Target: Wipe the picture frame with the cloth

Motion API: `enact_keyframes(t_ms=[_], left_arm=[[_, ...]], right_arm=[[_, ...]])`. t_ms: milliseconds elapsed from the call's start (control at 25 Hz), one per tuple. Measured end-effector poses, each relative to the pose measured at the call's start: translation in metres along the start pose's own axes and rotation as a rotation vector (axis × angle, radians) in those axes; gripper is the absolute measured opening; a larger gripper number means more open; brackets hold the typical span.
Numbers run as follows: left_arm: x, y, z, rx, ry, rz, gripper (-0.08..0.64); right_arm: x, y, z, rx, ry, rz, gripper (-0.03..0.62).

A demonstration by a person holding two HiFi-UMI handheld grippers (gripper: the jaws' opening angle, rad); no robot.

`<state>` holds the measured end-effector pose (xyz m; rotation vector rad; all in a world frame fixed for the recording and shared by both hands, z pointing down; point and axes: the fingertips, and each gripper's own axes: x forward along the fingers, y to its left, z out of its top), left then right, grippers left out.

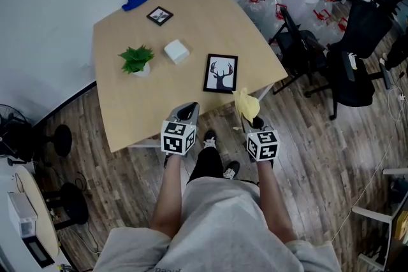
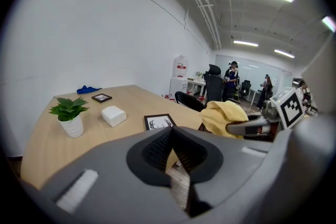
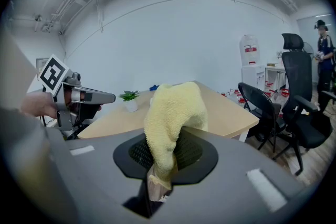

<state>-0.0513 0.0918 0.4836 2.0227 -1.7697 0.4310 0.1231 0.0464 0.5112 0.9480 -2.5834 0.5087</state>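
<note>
R gripper point(image 3: 161, 161) is clamped on the yellow cloth point(image 3: 174, 113), which bulges up past its tips. L gripper point(image 2: 171, 148) has jaws pinched together w/ nothing btwn. Picture frame point(image 1: 220, 73) lies flat on the table point(image 1: 127, 114), just ahead of both grippers & btwn them, nearer the R one.
</note>
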Motion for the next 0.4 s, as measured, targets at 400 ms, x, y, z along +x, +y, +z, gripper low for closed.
enact_keyframes(t_ms=[400], left_arm=[[0.0002, -0.0057, -0.0026, 0.04, 0.021, 0.009, 0.052]], right_arm=[[0.0016, 0.004, 0.0062, -0.015, -0.016, 0.023, 0.051]])
